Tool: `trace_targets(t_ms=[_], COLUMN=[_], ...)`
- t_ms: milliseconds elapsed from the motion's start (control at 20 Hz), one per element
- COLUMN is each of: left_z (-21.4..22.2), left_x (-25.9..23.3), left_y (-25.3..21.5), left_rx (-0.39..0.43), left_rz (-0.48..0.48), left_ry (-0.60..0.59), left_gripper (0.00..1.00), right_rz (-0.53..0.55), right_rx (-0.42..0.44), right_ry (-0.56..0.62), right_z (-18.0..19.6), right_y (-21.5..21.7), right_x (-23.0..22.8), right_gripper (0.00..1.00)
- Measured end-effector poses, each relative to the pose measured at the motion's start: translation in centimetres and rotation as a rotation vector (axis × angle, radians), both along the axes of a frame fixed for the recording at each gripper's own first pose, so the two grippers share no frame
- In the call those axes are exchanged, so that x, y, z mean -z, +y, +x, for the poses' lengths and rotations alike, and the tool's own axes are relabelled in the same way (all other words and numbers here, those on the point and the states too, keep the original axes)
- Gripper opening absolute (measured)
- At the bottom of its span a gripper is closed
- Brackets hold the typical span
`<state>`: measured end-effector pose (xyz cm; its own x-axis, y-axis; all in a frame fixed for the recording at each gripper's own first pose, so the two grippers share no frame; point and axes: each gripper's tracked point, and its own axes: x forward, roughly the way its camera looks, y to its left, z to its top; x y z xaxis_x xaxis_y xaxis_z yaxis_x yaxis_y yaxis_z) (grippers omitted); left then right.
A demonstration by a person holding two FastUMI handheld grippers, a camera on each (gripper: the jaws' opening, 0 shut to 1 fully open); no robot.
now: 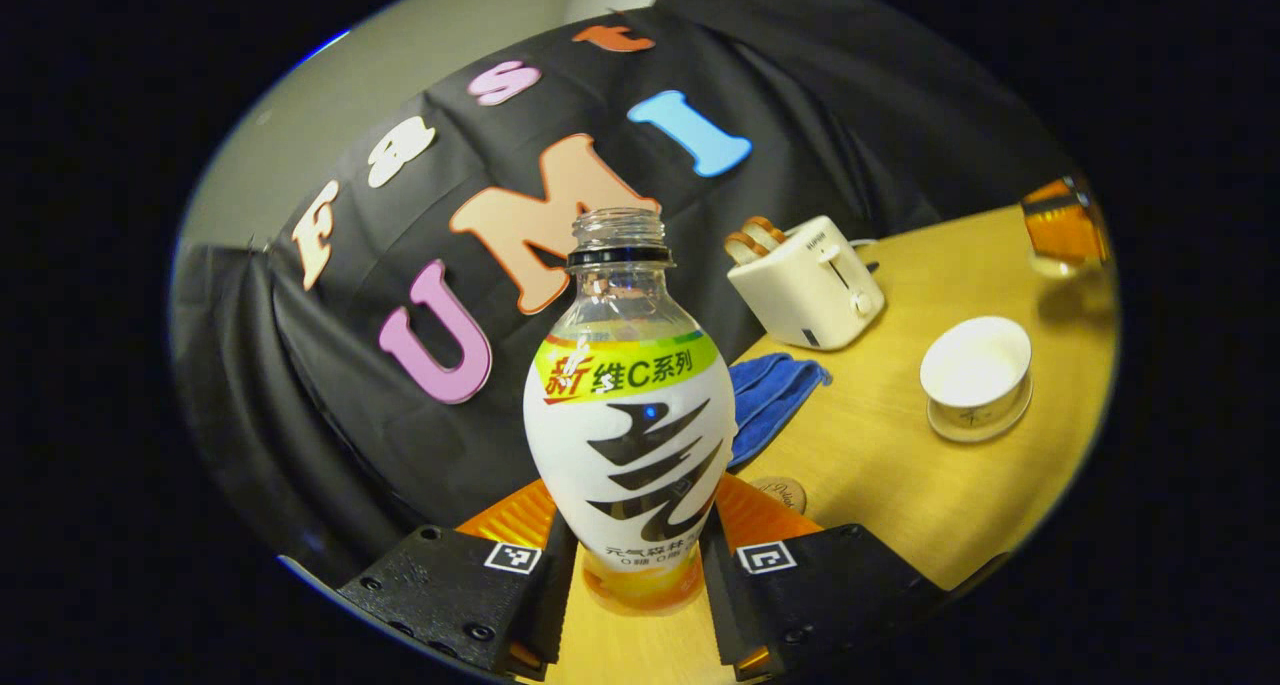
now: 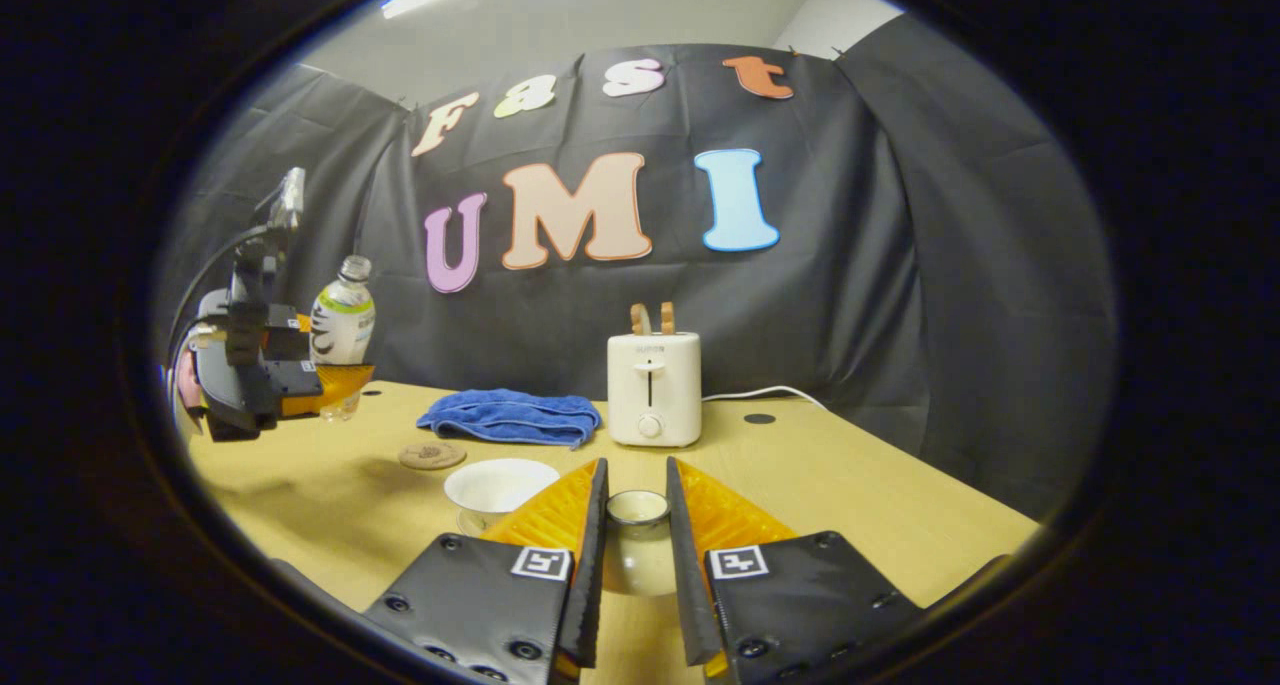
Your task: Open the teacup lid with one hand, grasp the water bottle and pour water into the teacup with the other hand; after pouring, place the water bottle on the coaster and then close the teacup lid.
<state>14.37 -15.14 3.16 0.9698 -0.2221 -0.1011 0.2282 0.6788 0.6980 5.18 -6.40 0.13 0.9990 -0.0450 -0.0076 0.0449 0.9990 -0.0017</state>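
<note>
Wooden table (image 2: 830, 465). Left gripper (image 1: 640, 555) clamps water bottle (image 1: 630, 435) low on its body: thin plastic, probably slick, uncapped. Right gripper (image 2: 637, 545) pinches teacup lid (image 2: 637, 510); teacup (image 2: 498, 487) open, fragile.

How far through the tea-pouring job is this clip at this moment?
Done: the lid is off the teacup, held between the right gripper fingers. In hand: the uncapped water bottle is gripped by the left gripper, upright, off to one side of the cup. Left: pouring, since the cup looks empty, then setting the bottle on the coaster and putting the lid back.
</note>
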Motion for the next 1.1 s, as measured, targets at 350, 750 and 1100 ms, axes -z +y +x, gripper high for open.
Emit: trace_targets(t_ms=[350, 750, 1100], left_z=[0.8, 1.8, 2.3], left_x=[3.5, 3.4, 3.6], left_y=[-2.8, -4.6, -6.2], left_rx=[0.095, 0.146, 0.211], left_rz=[0.442, 0.728, 0.907], left_ry=[-0.035, -0.091, -0.118], left_gripper=[0.56, 0.57, 0.57], right_rz=[0.000, -0.001, 0.000], right_rx=[0.016, 0.019, 0.019], right_ry=[0.000, -0.002, -0.002], right_z=[0.0, 0.0, 0.0], right_y=[-0.7, -0.8, -0.8], right_x=[0.0, 0.0, 0.0], right_gripper=[0.36, 0.36, 0.36])
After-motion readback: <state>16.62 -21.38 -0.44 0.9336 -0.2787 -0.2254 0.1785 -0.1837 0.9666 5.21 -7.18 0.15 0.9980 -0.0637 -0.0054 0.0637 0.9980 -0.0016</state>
